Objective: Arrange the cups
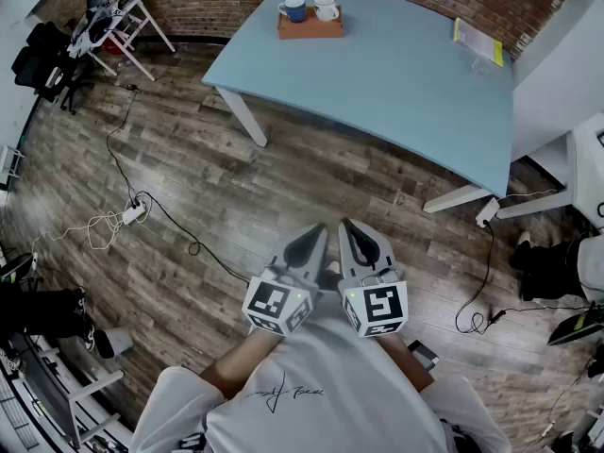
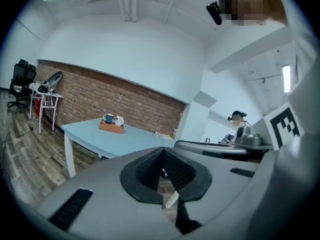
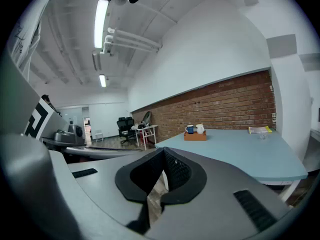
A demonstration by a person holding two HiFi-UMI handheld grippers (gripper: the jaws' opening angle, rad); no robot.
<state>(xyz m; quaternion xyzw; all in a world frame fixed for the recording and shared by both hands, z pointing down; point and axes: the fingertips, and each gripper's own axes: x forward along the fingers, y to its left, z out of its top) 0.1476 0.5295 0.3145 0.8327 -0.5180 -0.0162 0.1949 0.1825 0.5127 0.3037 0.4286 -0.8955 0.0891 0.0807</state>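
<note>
A blue cup (image 1: 294,8) and a white cup (image 1: 326,8) stand side by side on a small wooden tray (image 1: 310,30) at the far end of a light blue table (image 1: 396,83). Both grippers are held close to my body, far from the table, over the wooden floor. My left gripper (image 1: 313,238) and right gripper (image 1: 357,236) are shut with nothing between the jaws. The left gripper view shows the blue cup (image 2: 108,118) and white cup (image 2: 119,120) in the distance beyond the left gripper (image 2: 162,151). The right gripper view shows the tray (image 3: 195,137) past the right gripper (image 3: 162,153).
A yellow booklet (image 1: 478,42) lies at the table's far right. A power strip with cables (image 1: 132,213) lies on the floor to the left. Black office chairs (image 1: 42,55) and a white folding stand (image 1: 118,26) are at the back left. More cables (image 1: 481,310) run on the right.
</note>
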